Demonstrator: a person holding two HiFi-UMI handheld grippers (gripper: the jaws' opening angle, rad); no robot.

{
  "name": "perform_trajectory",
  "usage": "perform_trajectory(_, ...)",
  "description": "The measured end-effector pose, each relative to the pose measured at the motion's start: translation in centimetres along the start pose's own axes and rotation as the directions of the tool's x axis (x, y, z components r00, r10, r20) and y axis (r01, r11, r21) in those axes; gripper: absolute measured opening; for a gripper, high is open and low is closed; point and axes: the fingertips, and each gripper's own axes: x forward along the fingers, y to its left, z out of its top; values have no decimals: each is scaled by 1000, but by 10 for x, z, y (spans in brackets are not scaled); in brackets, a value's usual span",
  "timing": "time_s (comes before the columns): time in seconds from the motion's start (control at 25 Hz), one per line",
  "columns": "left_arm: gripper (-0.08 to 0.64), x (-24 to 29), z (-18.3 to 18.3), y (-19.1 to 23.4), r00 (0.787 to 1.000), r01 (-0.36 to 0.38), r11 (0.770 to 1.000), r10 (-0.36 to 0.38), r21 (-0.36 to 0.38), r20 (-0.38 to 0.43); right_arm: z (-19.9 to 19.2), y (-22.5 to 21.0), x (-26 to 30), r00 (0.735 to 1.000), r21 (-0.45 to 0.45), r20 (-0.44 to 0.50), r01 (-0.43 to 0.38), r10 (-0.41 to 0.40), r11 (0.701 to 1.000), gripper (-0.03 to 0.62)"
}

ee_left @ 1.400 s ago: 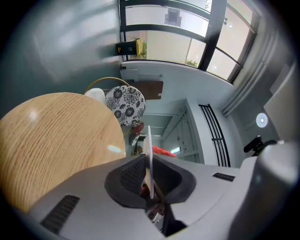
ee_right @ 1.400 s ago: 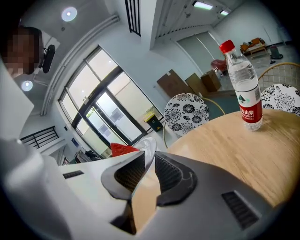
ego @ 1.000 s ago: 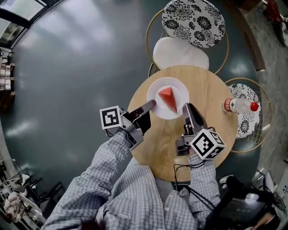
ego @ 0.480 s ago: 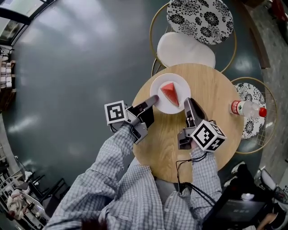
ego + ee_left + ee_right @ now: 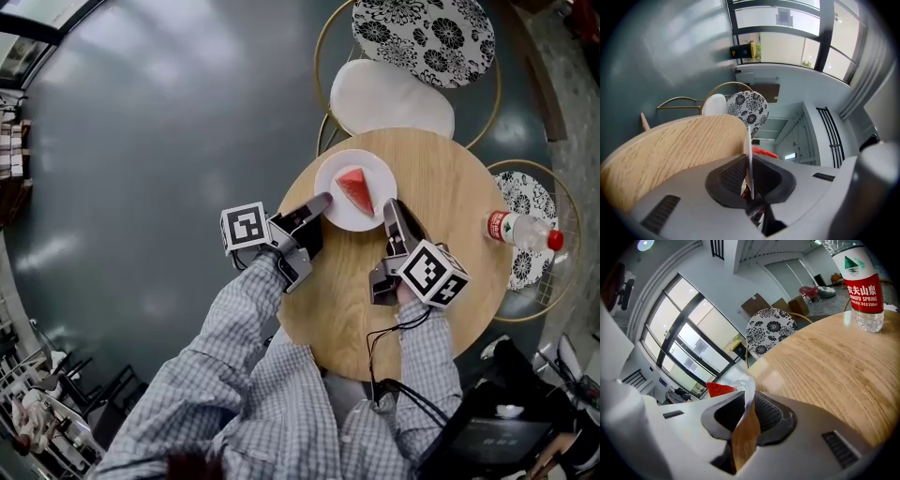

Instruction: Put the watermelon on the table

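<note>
A red wedge of watermelon (image 5: 356,189) lies on a white plate (image 5: 377,173) over the far half of the round wooden table (image 5: 441,187). My left gripper (image 5: 322,202) is shut on the plate's left rim and my right gripper (image 5: 391,206) is shut on its right rim. In the left gripper view the plate's rim (image 5: 750,154) stands edge-on between the pads, with the watermelon (image 5: 765,152) just behind. In the right gripper view the rim (image 5: 748,392) is pinched between the jaws and the watermelon (image 5: 720,389) shows past it. Whether the plate touches the table I cannot tell.
A water bottle (image 5: 520,228) with a red cap lies at the table's right edge and shows in the right gripper view (image 5: 862,291). A white-cushioned chair (image 5: 392,98) and a black-and-white patterned chair (image 5: 425,39) stand beyond the table, and another patterned chair (image 5: 525,202) stands at the right.
Both grippers and the plate with the watermelon have sunk toward the table top, keeping their hold on the rim.
</note>
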Motion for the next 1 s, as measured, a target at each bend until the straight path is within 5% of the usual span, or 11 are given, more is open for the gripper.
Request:
perform_trajectory(0.52, 32, 4, 4, 14, 992, -125, 992, 125, 6, 7, -1, -11, 9, 995, -36, -56, 80, -82, 996, 74)
perform_trajectory(0.76, 32, 5, 5, 16, 988, -156, 988, 156, 10, 20, -2, 1, -1, 996, -161, -87, 5, -19, 987, 75)
perform_trajectory(0.84, 32, 5, 6, 17, 986, -163, 987, 163, 8, 24, -3, 23, -11, 995, -344, -95, -64, 34, 937, 75)
perform_trajectory(0.88, 32, 5, 6, 17, 986, -165, 986, 164, 8, 24, -7, 34, -15, 993, -462, -109, -90, 44, 882, 75)
perform_trajectory(0.92, 32, 4, 6, 17, 986, -166, 986, 166, 7, 24, -13, 44, -18, 991, -586, -130, -106, 37, 803, 75)
perform_trajectory(1.0, 32, 5, 7, 18, 985, -168, 986, 168, 6, 23, -31, 60, -20, 985, -800, -170, -129, -16, 586, 75)
